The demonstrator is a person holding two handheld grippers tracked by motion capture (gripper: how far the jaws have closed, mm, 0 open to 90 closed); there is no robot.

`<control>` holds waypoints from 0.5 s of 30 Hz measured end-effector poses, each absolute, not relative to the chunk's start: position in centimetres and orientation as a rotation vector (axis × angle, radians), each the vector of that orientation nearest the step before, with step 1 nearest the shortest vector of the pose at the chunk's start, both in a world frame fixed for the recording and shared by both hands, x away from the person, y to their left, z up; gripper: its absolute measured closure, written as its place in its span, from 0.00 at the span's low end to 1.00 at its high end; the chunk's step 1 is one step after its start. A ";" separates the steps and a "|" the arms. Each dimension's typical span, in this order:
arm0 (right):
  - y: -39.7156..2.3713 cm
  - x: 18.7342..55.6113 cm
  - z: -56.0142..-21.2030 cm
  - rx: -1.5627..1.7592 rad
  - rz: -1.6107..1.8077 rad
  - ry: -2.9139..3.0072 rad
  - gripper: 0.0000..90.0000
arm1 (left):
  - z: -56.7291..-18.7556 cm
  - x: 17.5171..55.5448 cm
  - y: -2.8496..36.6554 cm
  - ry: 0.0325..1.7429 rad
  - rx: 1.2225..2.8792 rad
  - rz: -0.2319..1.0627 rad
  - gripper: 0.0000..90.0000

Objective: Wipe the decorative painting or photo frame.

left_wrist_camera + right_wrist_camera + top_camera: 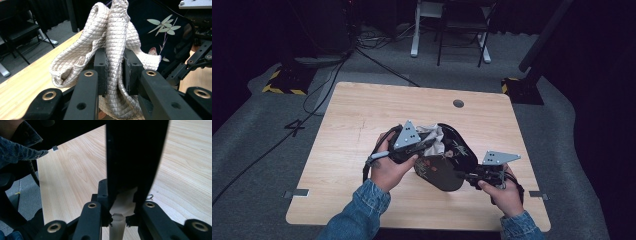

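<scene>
Turning the bag (447,165) inside out: left gripper (115,72) clamps its quilted lining (110,37) (cream), right gripper (120,217) pinches the rim. Next, pull the lining farther out.

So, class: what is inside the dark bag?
A cream quilted lining comes out of the bag, pinched in the left gripper. Anything deeper inside is covered by the fabric.

A light wooden table (352,125) carries a dark leaf-patterned bag (447,172) near its front edge.
</scene>
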State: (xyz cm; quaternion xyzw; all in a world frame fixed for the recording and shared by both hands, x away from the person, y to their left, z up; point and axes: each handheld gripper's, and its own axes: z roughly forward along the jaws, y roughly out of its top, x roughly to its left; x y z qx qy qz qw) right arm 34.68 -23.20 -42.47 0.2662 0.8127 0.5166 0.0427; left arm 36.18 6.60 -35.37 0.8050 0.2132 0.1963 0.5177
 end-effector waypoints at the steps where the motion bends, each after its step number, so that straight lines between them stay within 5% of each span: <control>1: -23.2 34.7 -42.5 0.815 1.579 2.487 0.87 | -35.4 36.1 6.5 0.515 1.931 0.470 0.84; 15: -23.2 34.7 -42.5 0.824 1.568 2.492 0.87 | -35.5 35.3 4.1 0.465 1.972 0.444 0.84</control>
